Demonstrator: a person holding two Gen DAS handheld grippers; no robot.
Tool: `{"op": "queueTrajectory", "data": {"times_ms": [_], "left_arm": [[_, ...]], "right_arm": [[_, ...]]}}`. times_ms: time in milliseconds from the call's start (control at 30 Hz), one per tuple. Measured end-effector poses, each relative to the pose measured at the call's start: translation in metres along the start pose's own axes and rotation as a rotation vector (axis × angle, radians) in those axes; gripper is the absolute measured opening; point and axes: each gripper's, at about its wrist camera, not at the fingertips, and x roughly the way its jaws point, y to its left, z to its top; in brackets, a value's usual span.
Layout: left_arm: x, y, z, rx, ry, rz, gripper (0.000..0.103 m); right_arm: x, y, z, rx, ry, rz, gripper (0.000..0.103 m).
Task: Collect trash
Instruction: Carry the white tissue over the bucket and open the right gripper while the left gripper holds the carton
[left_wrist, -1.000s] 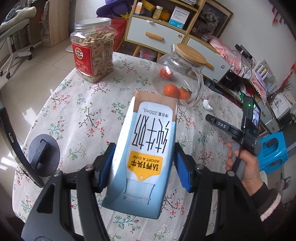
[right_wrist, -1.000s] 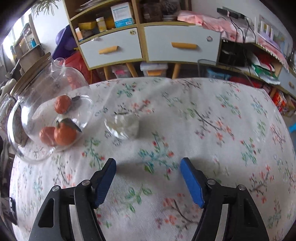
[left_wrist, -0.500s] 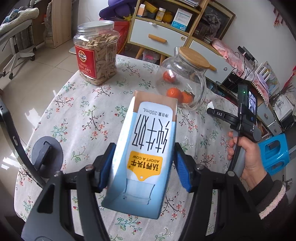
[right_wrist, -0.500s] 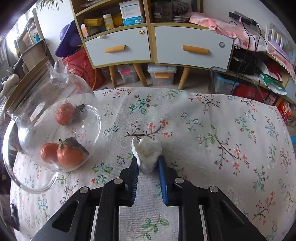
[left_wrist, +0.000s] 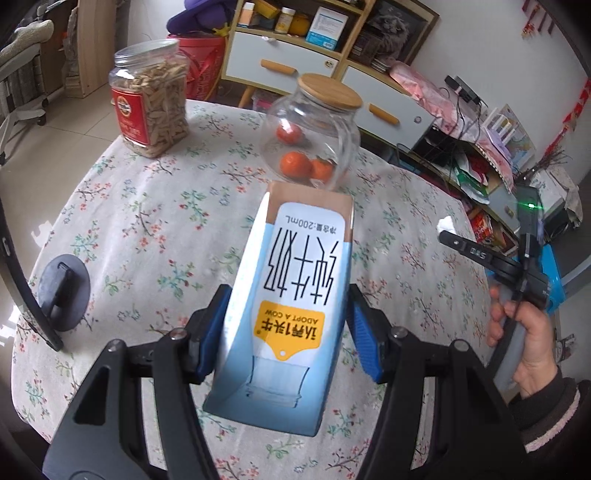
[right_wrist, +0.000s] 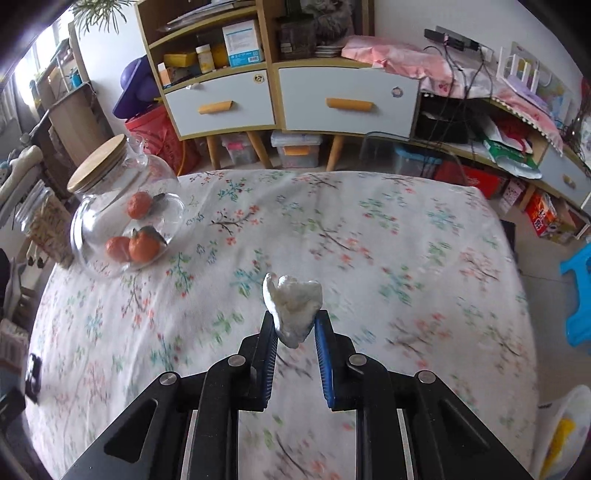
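Note:
My left gripper is shut on a blue and white milk carton and holds it above the flowered tablecloth. My right gripper is shut on a crumpled white tissue and holds it lifted above the tablecloth. In the left wrist view the right gripper is at the right with the tissue at its tip.
A glass jar with oranges and a nut jar stand at the far side. A black disc lies at the left edge. A white bin stands on the floor at lower right, and a blue stool beyond it.
My right gripper closed on the tissue and lifted it off the table, pulling back. My left gripper rose a little with the carton still held.

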Motion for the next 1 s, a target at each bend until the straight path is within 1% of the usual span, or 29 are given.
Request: {"op": "queueTrajectory", "data": {"times_ms": [200, 367, 533, 600, 700, 800, 900, 967, 1000], "left_arm": [[0.004, -0.024, -0.015, 0.032, 0.034, -0.047, 0.062], [0.006, -0.051, -0.027, 0.087, 0.044, -0.043, 0.062], [0.011, -0.078, -0.038, 0.127, 0.066, -0.063, 0.062], [0.011, -0.09, -0.042, 0.142, 0.07, -0.068, 0.062], [0.013, -0.108, -0.048, 0.158, 0.077, -0.082, 0.062], [0.015, -0.126, -0.054, 0.181, 0.083, -0.091, 0.062], [0.018, -0.145, -0.058, 0.203, 0.085, -0.102, 0.062], [0.021, -0.157, -0.062, 0.217, 0.086, -0.109, 0.062], [0.023, -0.162, -0.063, 0.225, 0.088, -0.113, 0.062]], "right_arm": [[-0.053, -0.047, -0.035, 0.024, 0.011, -0.012, 0.021], [-0.091, -0.083, -0.068, 0.054, 0.02, -0.035, 0.021], [-0.118, -0.117, -0.097, 0.113, 0.037, -0.051, 0.021], [-0.128, -0.128, -0.104, 0.14, 0.027, -0.049, 0.021], [-0.146, -0.15, -0.115, 0.177, -0.027, -0.072, 0.021], [-0.15, -0.168, -0.126, 0.197, -0.046, -0.088, 0.021], [-0.143, -0.189, -0.138, 0.258, -0.002, -0.076, 0.021], [-0.143, -0.199, -0.14, 0.274, 0.001, -0.061, 0.021], [-0.145, -0.203, -0.141, 0.272, -0.003, -0.067, 0.021]]}}
